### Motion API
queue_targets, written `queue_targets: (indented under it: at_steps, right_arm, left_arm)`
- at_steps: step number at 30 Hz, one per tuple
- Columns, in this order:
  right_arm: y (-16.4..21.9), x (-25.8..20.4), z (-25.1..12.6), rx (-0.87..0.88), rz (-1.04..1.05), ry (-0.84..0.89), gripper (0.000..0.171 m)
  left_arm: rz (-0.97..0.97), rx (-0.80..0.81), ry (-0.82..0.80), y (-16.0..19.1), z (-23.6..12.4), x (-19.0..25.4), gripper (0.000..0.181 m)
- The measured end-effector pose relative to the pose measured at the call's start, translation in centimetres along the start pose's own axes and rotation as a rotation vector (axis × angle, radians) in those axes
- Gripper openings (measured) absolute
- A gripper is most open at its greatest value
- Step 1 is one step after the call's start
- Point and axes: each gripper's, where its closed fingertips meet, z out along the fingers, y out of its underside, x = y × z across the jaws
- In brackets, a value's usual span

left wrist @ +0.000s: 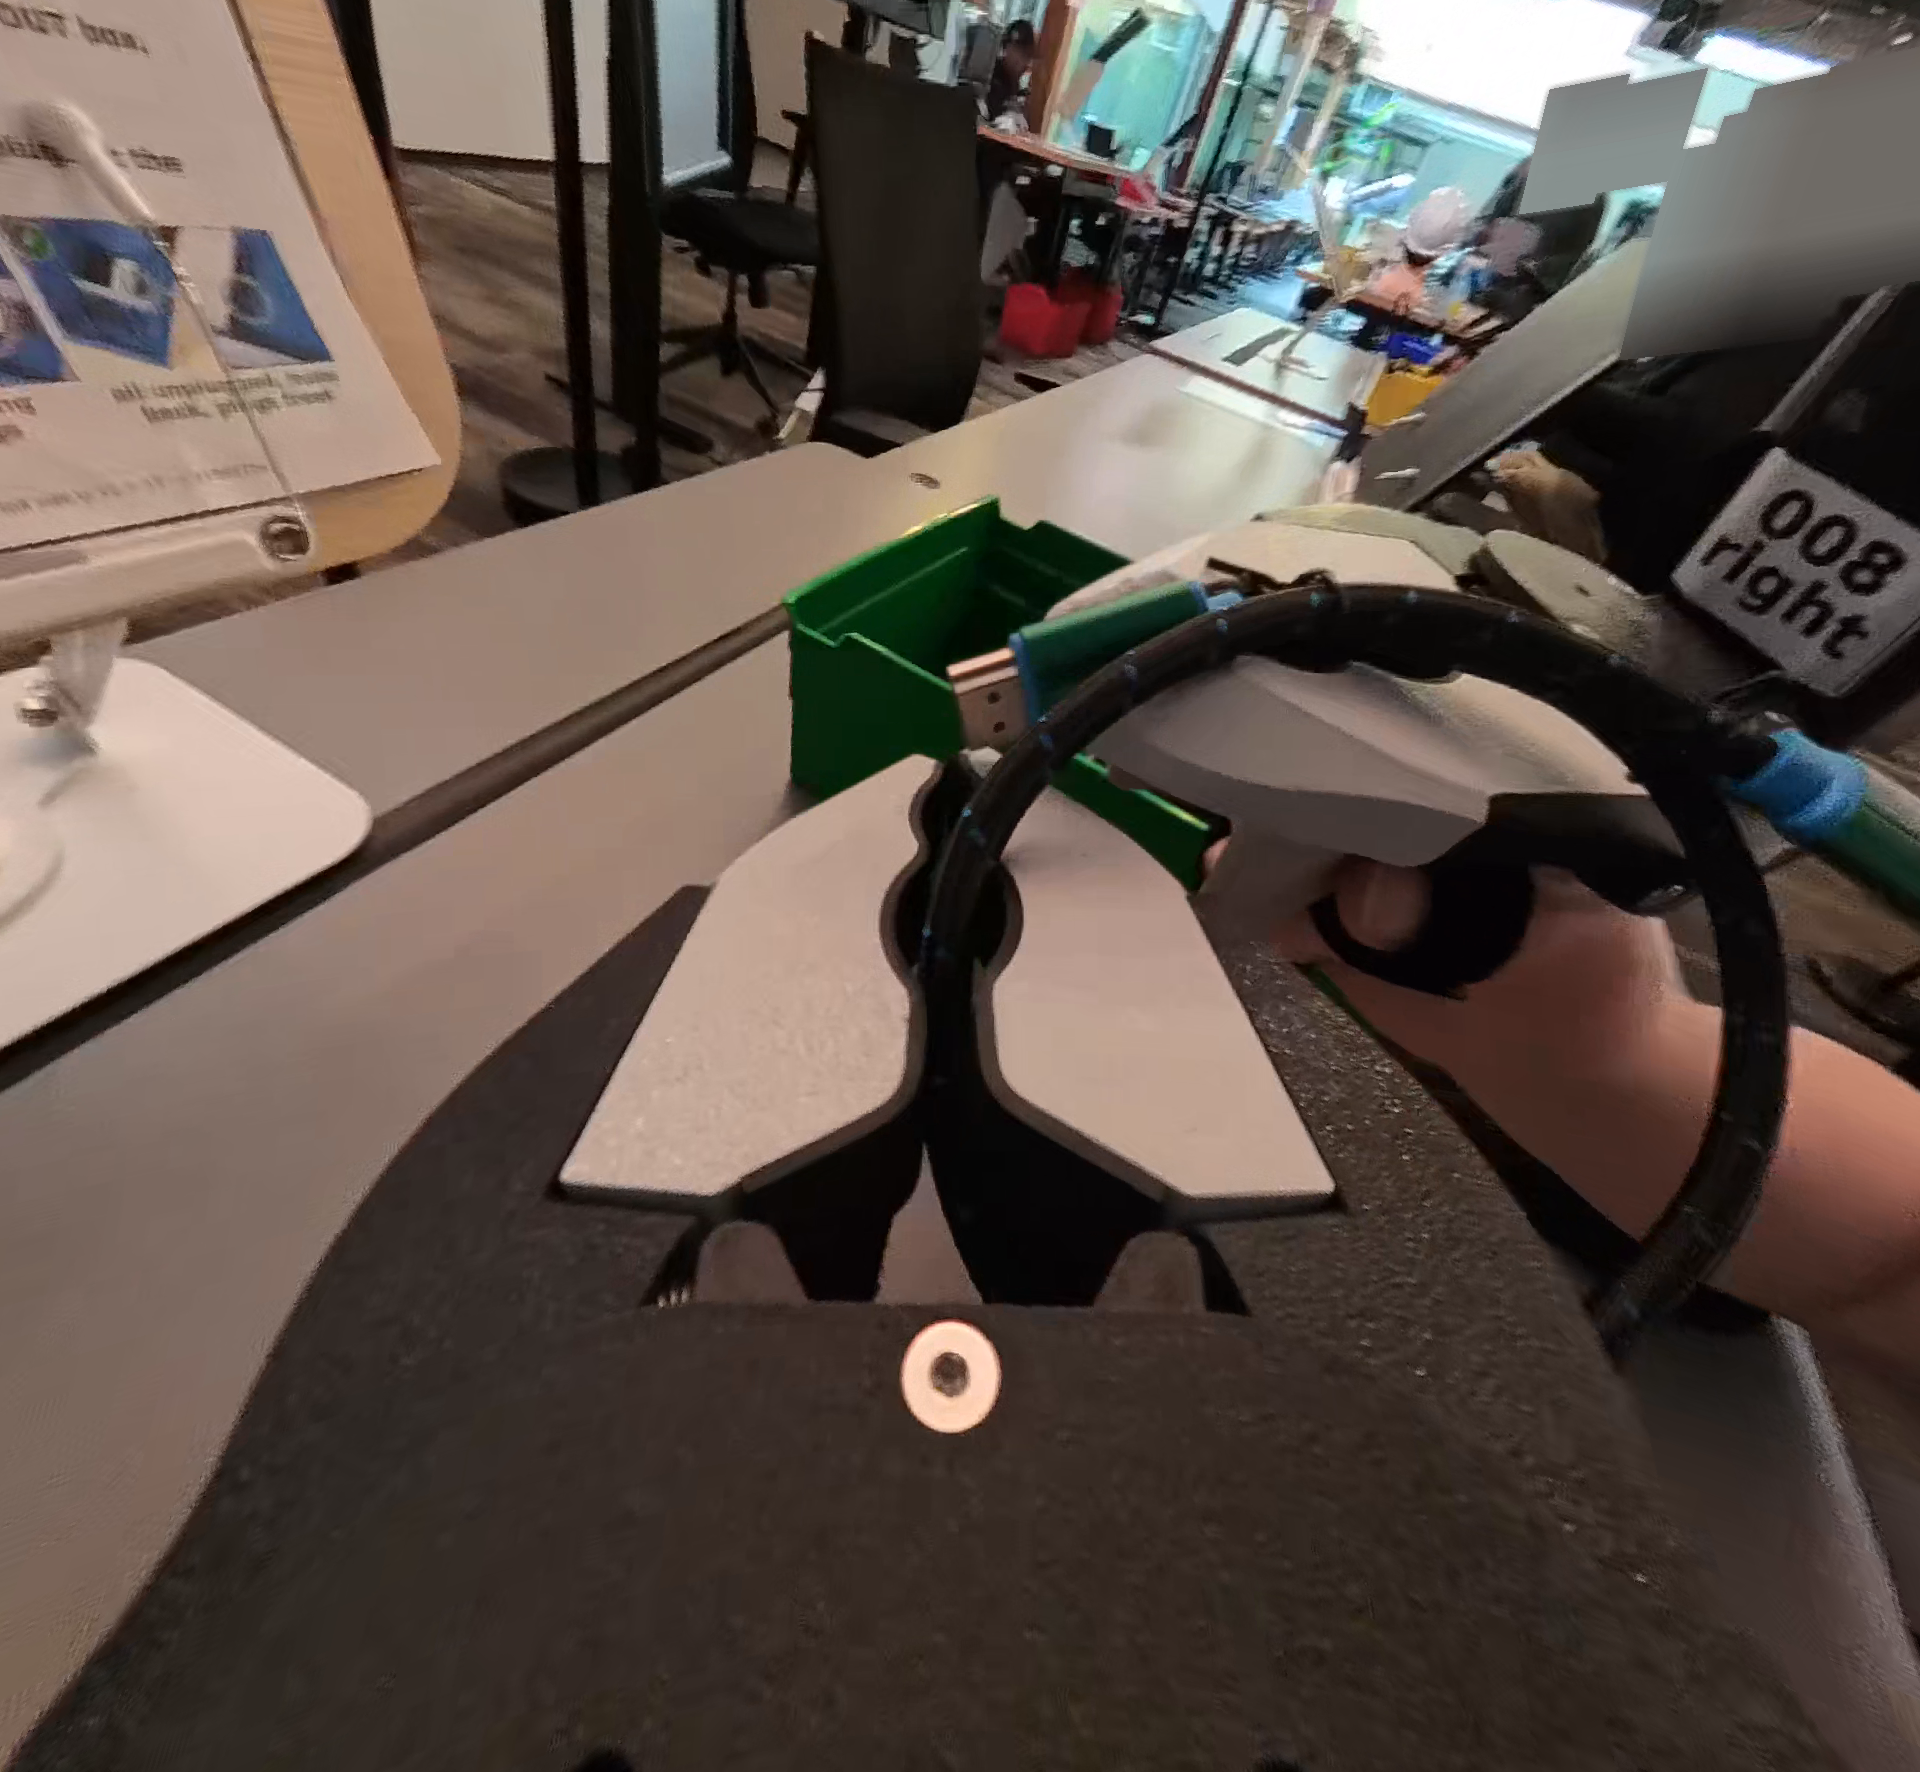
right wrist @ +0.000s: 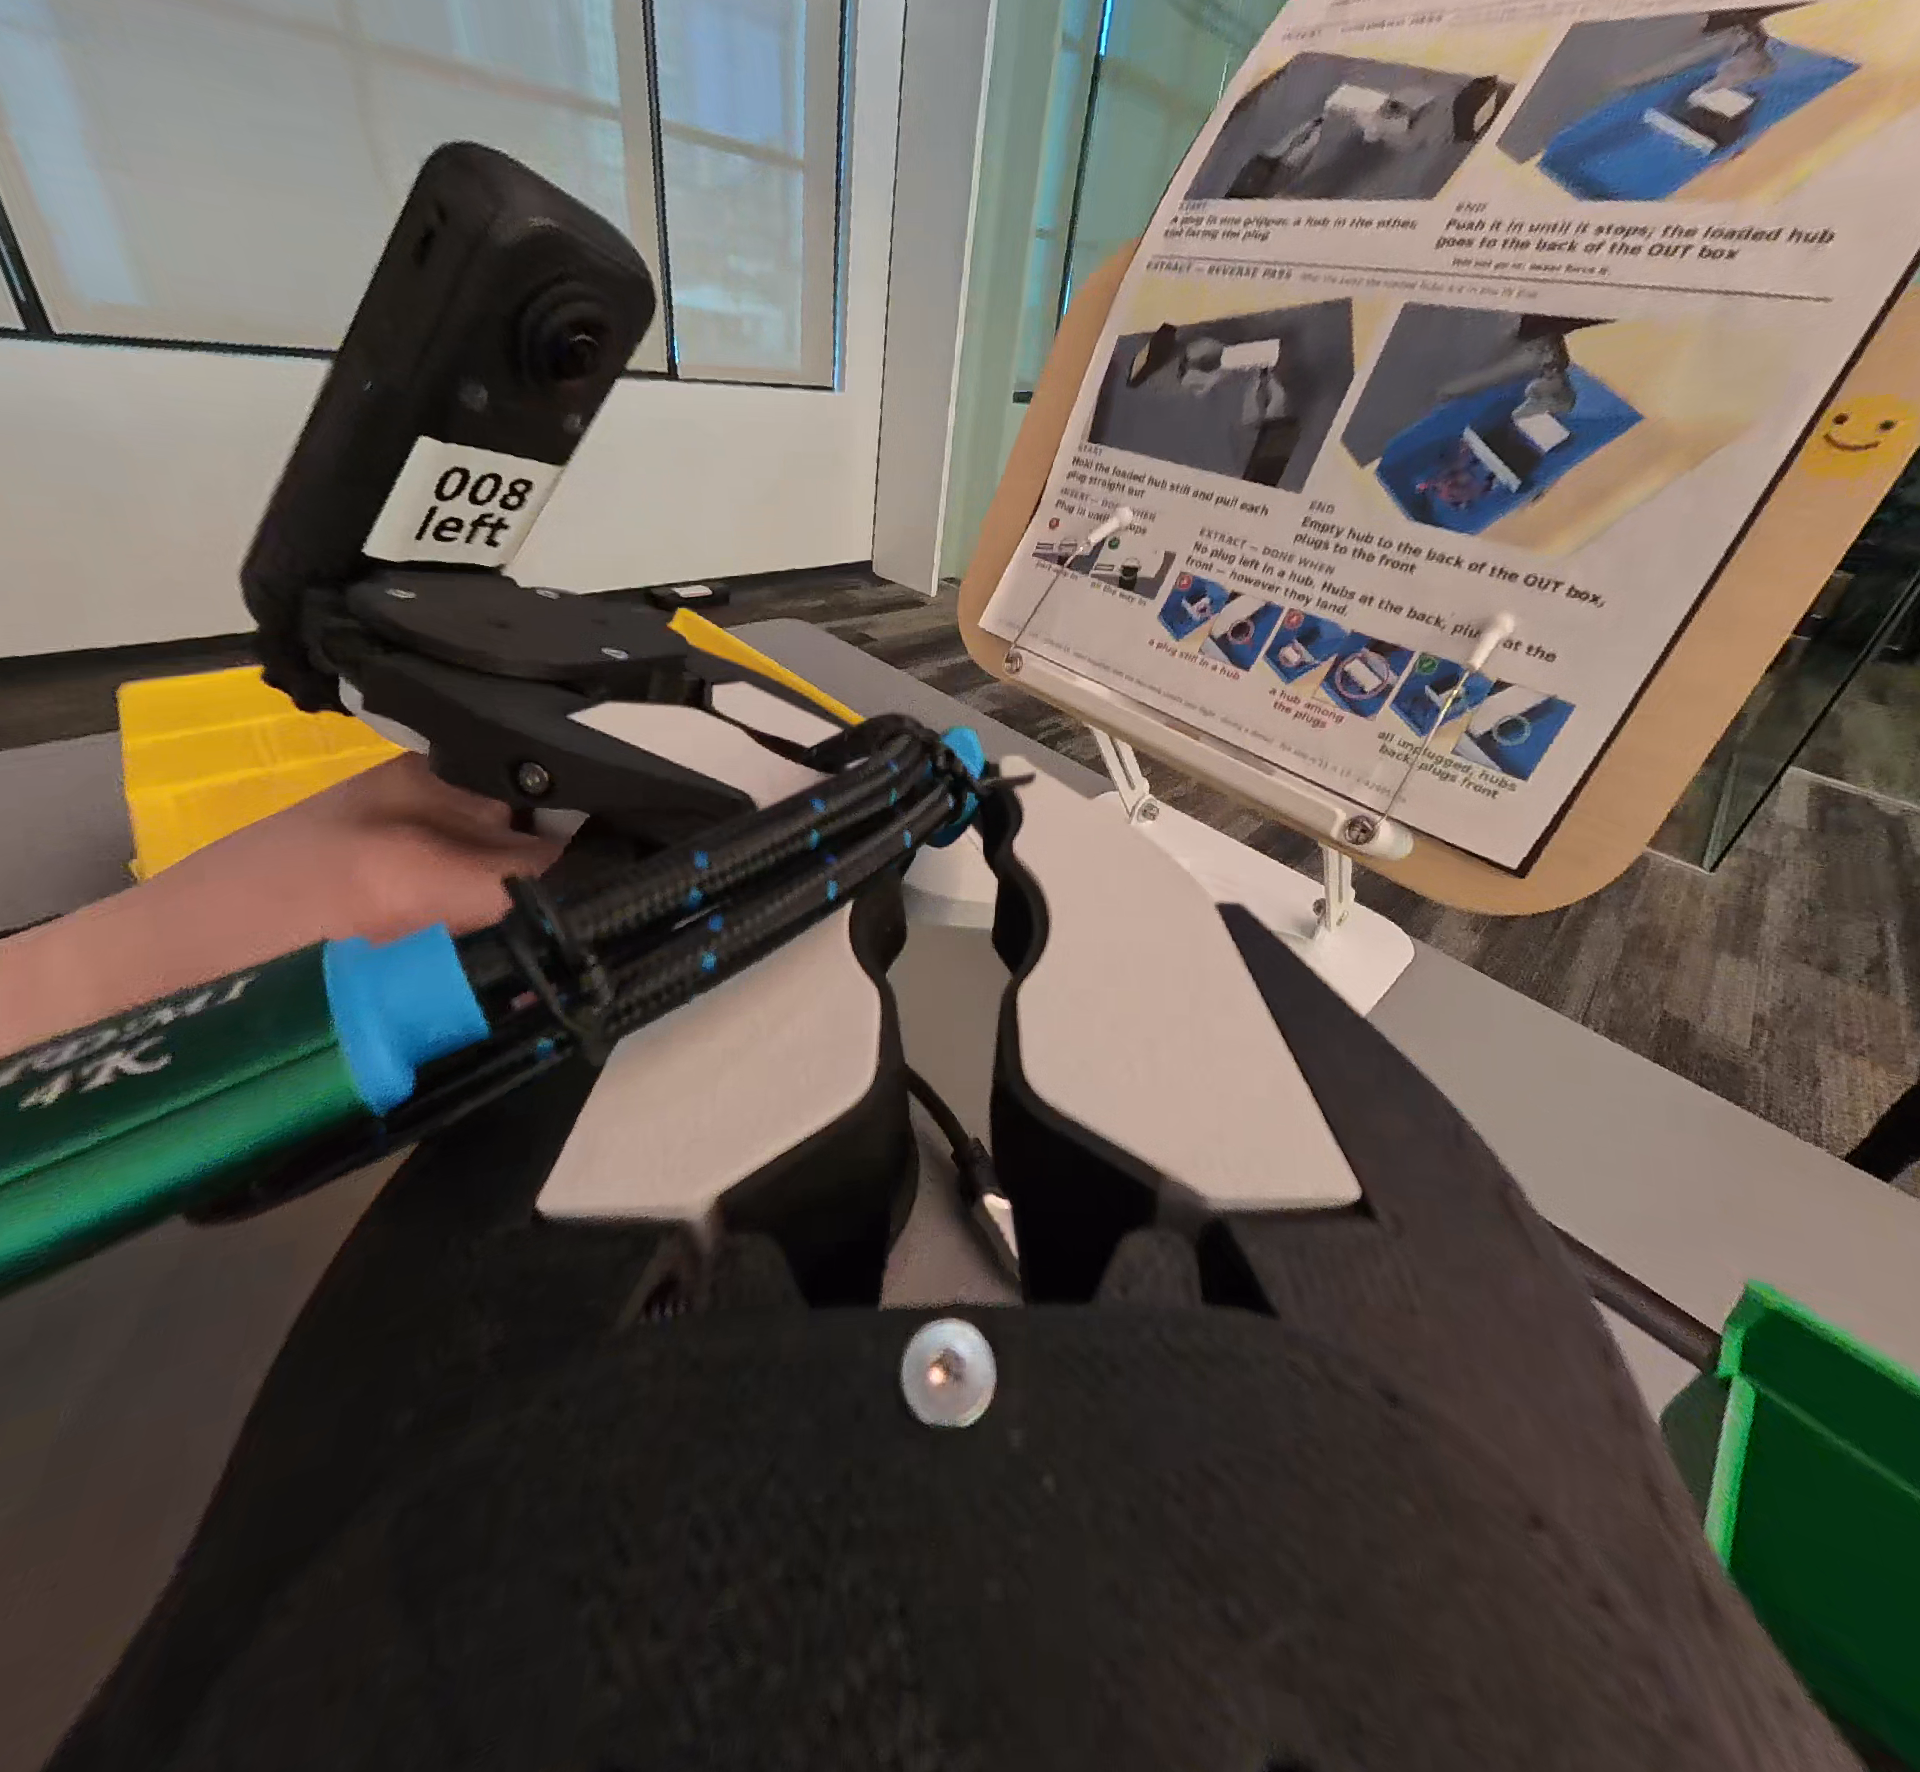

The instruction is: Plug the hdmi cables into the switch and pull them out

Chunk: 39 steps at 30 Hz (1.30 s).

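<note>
A black braided HDMI cable, zip-tied into a loop, has a green plug with a blue collar at each end. My left gripper is shut on the cable. My right gripper is shut on one green plug, whose silver connector sticks out past its tips. In the right wrist view only that plug's blue collar shows at my right gripper. The cable bundle crosses its left finger. The other plug hangs free at the left. No switch is in view.
A green bin stands on the grey table behind the grippers and shows at the lower right of the right wrist view. A yellow bin is behind the left gripper. An instruction sheet on a white stand stands on the table. Only a small space, under 4 cm, lies between the two pairs of fingers.
</note>
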Motion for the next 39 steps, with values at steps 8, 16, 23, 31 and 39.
queue_targets:
  at_steps: [8,16,23,31,39]
  right_arm:
    - [-0.4,0.0,-0.2,0.002,0.092,-0.067,0.011]
    - [-1.8,-0.7,-0.7,0.038,0.186,-0.155,0.011]
    - [-5.2,-1.4,-2.2,0.134,0.11,-0.141,0.012]
    - [-4.4,-2.6,-2.1,0.066,-0.177,-0.159,0.013]
    - [-2.7,0.2,-2.5,-0.056,-0.319,-0.128,0.011]
  left_arm:
    - [0.111,-0.062,-0.023,-0.2,-0.1,1.0,0.013]
    - [-0.02,-0.039,-0.002,-1.5,-0.9,1.3,0.064]
    - [-0.171,0.105,0.079,-3.6,-0.9,2.8,0.095]
    - [-0.175,-0.011,0.246,-1.9,-1.8,3.9,0.084]
    - [-0.118,-0.117,0.526,-0.9,-6.8,6.4,0.106]
